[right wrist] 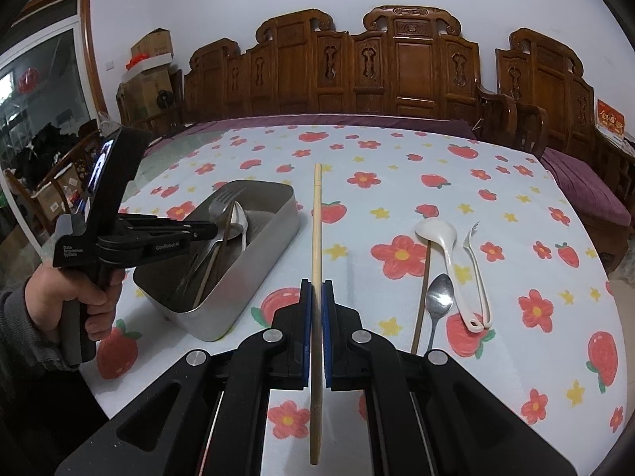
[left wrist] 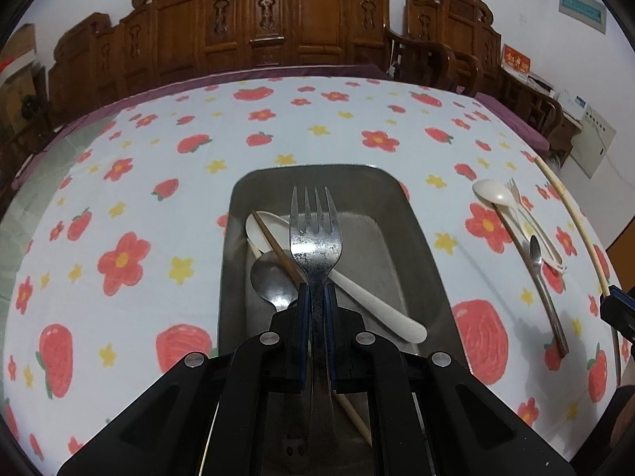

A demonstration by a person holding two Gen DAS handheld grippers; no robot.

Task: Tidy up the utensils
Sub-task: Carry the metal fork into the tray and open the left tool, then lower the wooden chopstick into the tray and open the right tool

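My left gripper is shut on a metal fork, held over the steel tray, tines pointing away. In the tray lie a white spoon, a metal spoon and a brown chopstick. My right gripper is shut on a pale chopstick, held above the cloth right of the tray. The left gripper shows over the tray in the right wrist view. On the cloth lie a white spoon, a white fork, a metal spoon and a brown chopstick.
The table carries a white cloth with red flowers and strawberries. Carved wooden chairs stand along the far edge. A person's hand holds the left gripper at the left. Boxes are stacked at the far left.
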